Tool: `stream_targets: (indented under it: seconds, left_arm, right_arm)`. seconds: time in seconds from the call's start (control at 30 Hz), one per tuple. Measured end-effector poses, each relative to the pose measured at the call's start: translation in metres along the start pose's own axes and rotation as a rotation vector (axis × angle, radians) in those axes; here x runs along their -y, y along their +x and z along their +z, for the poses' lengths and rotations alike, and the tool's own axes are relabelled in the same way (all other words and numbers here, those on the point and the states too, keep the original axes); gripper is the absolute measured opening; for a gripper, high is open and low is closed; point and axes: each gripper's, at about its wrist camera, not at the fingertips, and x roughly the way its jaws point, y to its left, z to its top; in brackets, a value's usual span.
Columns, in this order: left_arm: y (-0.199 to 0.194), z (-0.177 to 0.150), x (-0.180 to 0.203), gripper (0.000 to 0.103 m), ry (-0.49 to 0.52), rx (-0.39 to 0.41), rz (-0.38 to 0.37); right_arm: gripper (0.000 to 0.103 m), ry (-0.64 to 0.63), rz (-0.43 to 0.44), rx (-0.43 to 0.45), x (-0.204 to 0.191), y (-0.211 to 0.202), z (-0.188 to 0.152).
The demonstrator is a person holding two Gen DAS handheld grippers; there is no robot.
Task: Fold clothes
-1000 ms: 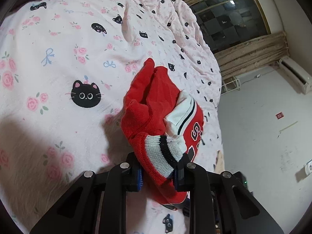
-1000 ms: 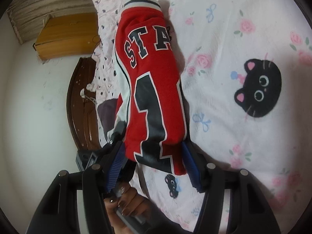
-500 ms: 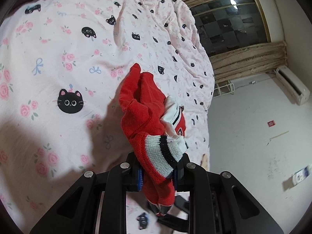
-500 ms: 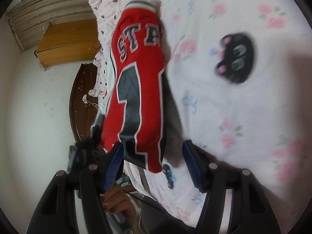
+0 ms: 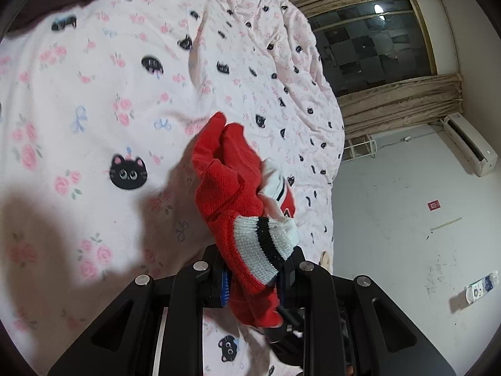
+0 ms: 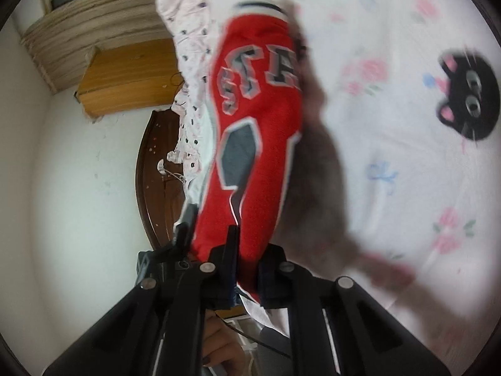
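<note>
Left gripper (image 5: 255,282): fingers drawn in tight, clamped on the ribbed cuff (image 5: 266,244) of the red sweater (image 5: 228,181). Cuff is coarse knit, white with one black band; the red body above it is a finer knit, bunched into soft folds. A white panel with black trim shows on its right side.

Right gripper (image 6: 247,269): fingers closed in on the lower edge of the same sweater (image 6: 260,144), fabric pinched between the blue pads. From this side the garment hangs as a long, narrow red column. Lettering "STA" in dark fill with pale outline sits near its far end, above a large dark numeral. Striped hem (image 6: 260,6) at the far tip. View is motion-blurred.

The sweater is held up over the bedspread (image 5: 94,100), which is pale pink cotton, lightly wrinkled, printed with roses, blue bows and black cat faces (image 5: 127,175).

Right of the bed: curtained dark window (image 5: 375,44), wall air conditioner (image 5: 469,147). In the right wrist view, a wooden cabinet (image 6: 125,78) is at left.
</note>
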Motion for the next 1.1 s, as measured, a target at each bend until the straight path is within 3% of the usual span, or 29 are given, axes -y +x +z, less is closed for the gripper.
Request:
stream_targets:
  seconds: [0.27,0.43,0.63,0.87,1.0,1.1]
  left_arm:
    - [-0.062,0.047,0.023,0.019,-0.027,0.078,0.018]
    - [-0.094,0.101,0.029,0.019,-0.017,0.138,0.103]
    - [-0.124,0.192,0.026,0.019,0.002,0.213,0.167]
    - [-0.173,0.286,0.030,0.019,0.088,0.373,0.225]
    - [-0.200,0.300,-0.003,0.019,0.102,0.455,0.288]
    - [-0.205,0.287,-0.047,0.019,0.054,0.459,0.336]
  right_arm:
    - [0.009,-0.183,-0.014,-0.070,-0.111,0.013,0.001]
    - [0.008,-0.200,-0.033,-0.151,-0.163,0.066,0.011]
    - [0.008,-0.257,-0.063,-0.212,-0.225,0.149,0.021]
    - [0.008,-0.388,-0.039,-0.263,-0.312,0.250,0.033]
    - [0.008,-0.445,-0.033,-0.323,-0.343,0.313,0.034]
    - [0.008,-0.478,-0.071,-0.388,-0.334,0.354,0.023]
